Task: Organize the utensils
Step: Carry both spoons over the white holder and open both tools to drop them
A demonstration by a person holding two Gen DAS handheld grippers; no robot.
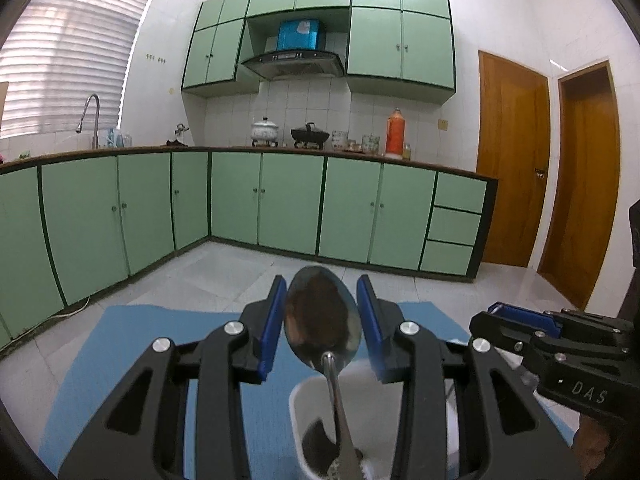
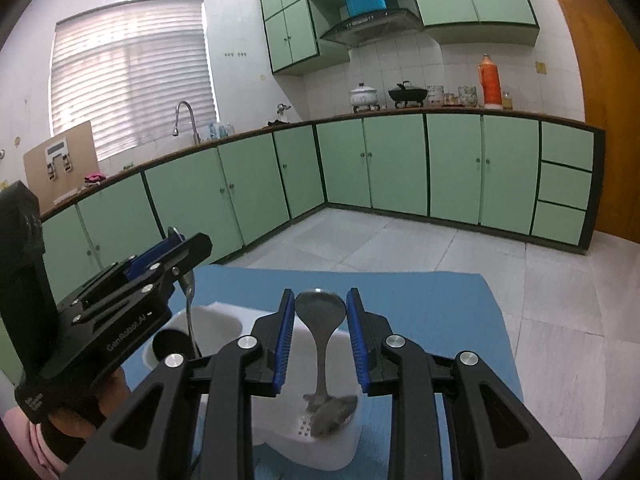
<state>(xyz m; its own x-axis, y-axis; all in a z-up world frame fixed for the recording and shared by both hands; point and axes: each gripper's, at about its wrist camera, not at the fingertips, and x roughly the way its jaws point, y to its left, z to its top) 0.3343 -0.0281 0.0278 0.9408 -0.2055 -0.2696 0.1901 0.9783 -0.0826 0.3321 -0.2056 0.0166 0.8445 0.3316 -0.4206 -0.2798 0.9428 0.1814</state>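
A white utensil holder (image 1: 384, 412) stands on a blue mat (image 1: 168, 344). A metal spoon (image 1: 322, 320) stands in it, bowl up, between the open blue pads of my left gripper (image 1: 322, 312); the pads do not touch it. In the right wrist view the holder (image 2: 320, 436) has a second compartment with another metal spoon (image 2: 320, 312) standing bowl up between the open pads of my right gripper (image 2: 320, 320). The left gripper (image 2: 160, 264) shows at left there, over the first spoon (image 2: 188, 284). A dark utensil end (image 2: 172, 344) rests in the left compartment.
The blue mat (image 2: 440, 312) covers the table. Beyond it lie a tiled floor (image 2: 400, 240) and green kitchen cabinets (image 2: 400, 160). The right gripper (image 1: 560, 344) shows close at the right of the left wrist view.
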